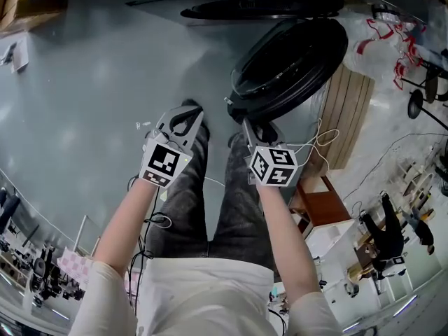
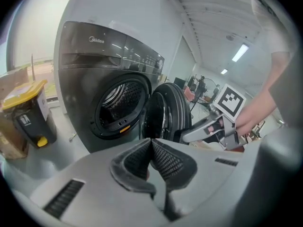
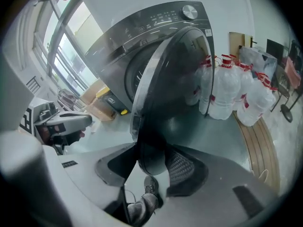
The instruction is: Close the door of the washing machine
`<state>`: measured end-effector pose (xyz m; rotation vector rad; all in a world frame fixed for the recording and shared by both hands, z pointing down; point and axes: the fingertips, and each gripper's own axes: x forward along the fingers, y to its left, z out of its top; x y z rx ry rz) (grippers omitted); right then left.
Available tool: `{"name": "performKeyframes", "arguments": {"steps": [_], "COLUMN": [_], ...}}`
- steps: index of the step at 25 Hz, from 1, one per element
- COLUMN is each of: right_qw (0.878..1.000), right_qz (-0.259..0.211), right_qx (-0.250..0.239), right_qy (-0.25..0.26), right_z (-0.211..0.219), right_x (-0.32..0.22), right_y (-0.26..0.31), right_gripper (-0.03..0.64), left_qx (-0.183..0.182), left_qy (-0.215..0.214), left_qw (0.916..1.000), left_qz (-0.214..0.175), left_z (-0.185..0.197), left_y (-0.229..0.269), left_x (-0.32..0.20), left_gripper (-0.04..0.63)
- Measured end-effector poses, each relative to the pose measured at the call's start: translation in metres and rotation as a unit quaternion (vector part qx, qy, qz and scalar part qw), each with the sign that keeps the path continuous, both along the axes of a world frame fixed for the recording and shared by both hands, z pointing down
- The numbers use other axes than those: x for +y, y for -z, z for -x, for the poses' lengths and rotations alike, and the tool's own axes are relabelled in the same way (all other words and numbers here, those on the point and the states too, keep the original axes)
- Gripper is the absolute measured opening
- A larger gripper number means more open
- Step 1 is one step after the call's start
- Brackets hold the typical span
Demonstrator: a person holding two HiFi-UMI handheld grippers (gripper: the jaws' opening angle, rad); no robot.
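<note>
The grey front-loading washing machine stands with its drum opening uncovered. Its round dark door is swung open towards me. In the right gripper view the door's lower rim sits between the jaws of my right gripper. They stand wide, with a gap at the left pad, so they do not clamp it. From the head view that gripper is at the door's near edge. My left gripper is shut and empty, held left of the door. The head view shows it over the grey floor.
Several large water bottles with red caps stand right of the machine by a wooden board. A yellow-lidded bin and a cardboard box are on its left. The person's legs and shoes are below the grippers.
</note>
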<state>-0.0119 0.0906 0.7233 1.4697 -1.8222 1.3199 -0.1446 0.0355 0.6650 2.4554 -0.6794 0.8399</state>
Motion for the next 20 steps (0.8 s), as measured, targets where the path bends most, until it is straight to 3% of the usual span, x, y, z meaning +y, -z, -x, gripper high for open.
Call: {"name": "performKeyframes", "arguments": {"steps": [9,20], "right_qw": [0.998,0.994], "right_qz": [-0.032,-0.059], "right_qx": [-0.015,-0.005], "right_qy": [0.059,0.090], "right_z": [0.041,0.080], "right_x": [-0.042,-0.097], "right_y": [-0.001,0.002], "right_gripper": [0.212,0.207], "left_qx": [0.008,0.014], "left_qy": [0.034,0.069], "left_qw": [0.9994,0.9975], "left_qz": [-0.001,-0.010], "left_z": [0.030,0.070], "left_y": [-0.006,-0.004], "left_x": [-0.011,-0.037], "left_gripper": [0.008,0.008]}}
